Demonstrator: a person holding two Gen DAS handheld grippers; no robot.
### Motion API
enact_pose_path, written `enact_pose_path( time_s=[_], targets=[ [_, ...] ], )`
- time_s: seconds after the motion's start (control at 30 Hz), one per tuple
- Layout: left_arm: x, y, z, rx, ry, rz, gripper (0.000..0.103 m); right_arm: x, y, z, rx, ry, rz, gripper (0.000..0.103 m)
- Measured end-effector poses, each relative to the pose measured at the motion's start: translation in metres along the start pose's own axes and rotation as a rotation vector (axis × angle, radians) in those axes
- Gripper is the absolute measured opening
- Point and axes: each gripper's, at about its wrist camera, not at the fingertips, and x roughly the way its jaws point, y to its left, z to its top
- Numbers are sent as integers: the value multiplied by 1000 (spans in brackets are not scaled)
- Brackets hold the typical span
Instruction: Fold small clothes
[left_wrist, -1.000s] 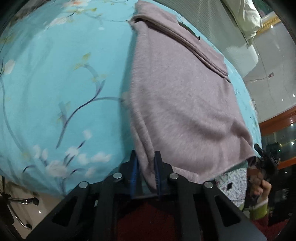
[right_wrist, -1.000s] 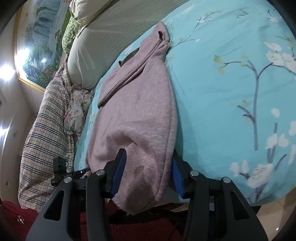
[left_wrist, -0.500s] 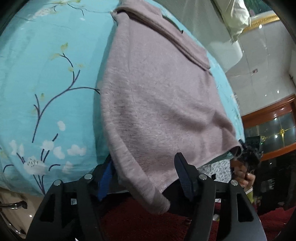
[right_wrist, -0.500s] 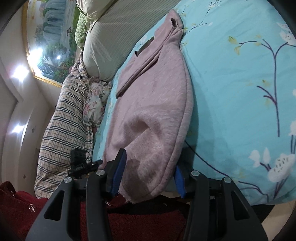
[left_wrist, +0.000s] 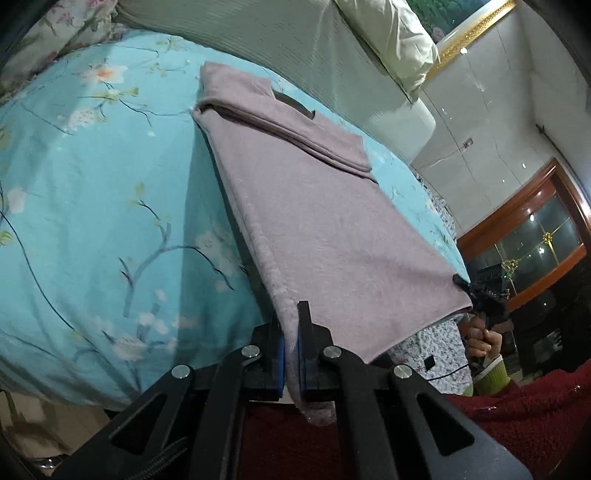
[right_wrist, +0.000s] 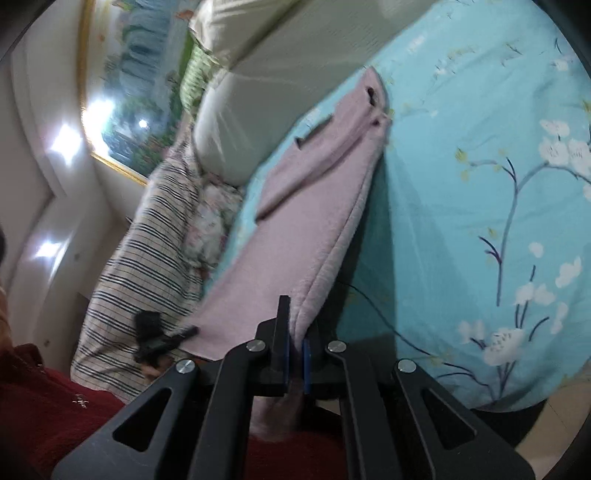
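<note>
Bedroom surroundings are seen in both wrist views: a bed under a turquoise flowered sheet (left_wrist: 92, 206), a grey-green headboard cushion (left_wrist: 295, 44), a cream pillow (left_wrist: 388, 40), a striped blanket (right_wrist: 147, 258) at the bedside, and a framed landscape painting (right_wrist: 136, 92) on the wall.

On the sheet a pinkish-mauve sweater (left_wrist: 325, 221) is laid out lengthwise, its far end resting flat on the bed with a sleeve (left_wrist: 288, 125) folded across it, while its near hem is lifted off the surface and drawn taut between the two grippers.

The left gripper (left_wrist: 291, 354) is seen shut on one near corner of the hem, the blue pads pressed against the fabric with a small tuft hanging below. The right gripper (right_wrist: 295, 362) is likewise closed on the other near corner, the cloth pinched between its pads; it is also visible at the far corner of the hem in the left view, held by a hand (left_wrist: 480, 339).

The sweater is judged to be light, soft and fuzzy, with no stiffness: it will sag wherever it is not supported and may stretch if pulled hard. A slip from the pads is thought unlikely given the fleecy surface, yet a thin pinch could creep loose. Hold is best taken at the two hem corners, as now, so that the edge stays straight when carried over toward the collar.
</note>
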Motion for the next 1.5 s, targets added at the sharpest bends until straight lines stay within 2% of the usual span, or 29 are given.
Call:
enact_pose_path(
  time_s=[0.2, 0.3, 0.37, 0.57, 0.63, 0.77, 0.93, 1.03, 1.3, 1.4, 1.5],
  targets=[
    [10, 32, -6, -103, 22, -22, 3, 9, -10, -7, 25, 17, -23, 6],
    [5, 25, -2, -103, -18, -50, 3, 8, 1, 3, 12, -3, -15, 6],
    [-2, 16, 12, -88, -62, -58, 3, 9, 12, 18, -12, -25, -7, 6],
    [-17, -17, 90, 37, -235, -25, 3, 21, 50, 89, -111, -127, 3, 6],
    [-10, -25, 128, 54, -275, 19, 3, 32, 57, 119, -138, -159, -27, 6],
    [22, -24, 201, 46, -330, 110, 3, 69, 54, 190, -136, -210, -142, 6],
    [74, 3, 289, -6, -316, 185, 3, 126, 37, 257, -115, -199, -275, 6],
    [110, 24, 325, -39, -279, 214, 3, 160, 17, 288, -78, -158, -343, 6],
    [200, 84, 363, -118, -183, 309, 4, 229, -32, 318, -43, -53, -488, 6],
    [224, 102, 369, -135, -170, 338, 4, 237, -51, 323, 2, -65, -475, 6],
    [238, 111, 369, -144, -167, 358, 5, 236, -52, 324, -6, -74, -461, 6]
  ],
)
